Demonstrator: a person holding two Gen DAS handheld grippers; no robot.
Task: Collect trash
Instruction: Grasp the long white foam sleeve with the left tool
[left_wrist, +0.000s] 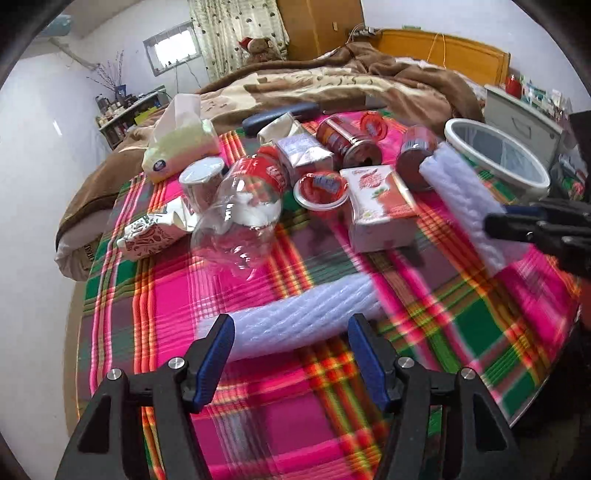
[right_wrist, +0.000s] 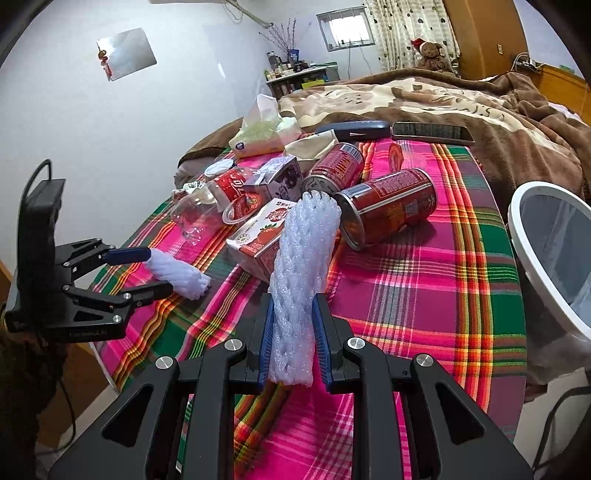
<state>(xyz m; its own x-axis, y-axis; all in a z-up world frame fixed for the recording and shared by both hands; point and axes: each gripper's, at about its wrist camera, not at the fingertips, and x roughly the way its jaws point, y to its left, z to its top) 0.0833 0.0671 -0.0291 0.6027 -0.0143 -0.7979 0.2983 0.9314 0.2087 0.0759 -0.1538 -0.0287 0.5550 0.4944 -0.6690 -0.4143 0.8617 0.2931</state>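
Right jaws pinch one foam net sleeve (right_wrist: 295, 280) mid-length; left jaws sit half-open around another (left_wrist: 295, 317), unpressed. Feather-light, squashy stuff, I reckon — grab mid-body.

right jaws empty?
No: the right gripper is clamped on a white foam net sleeve, held above the plaid cloth.

Left claw (right_wrist: 157, 271) of black angular plastic arms, blue finger pads, silver screw heads, black cable looping off its rear block, right claw (right_wrist: 291, 332) matching, ribbed blue pads.
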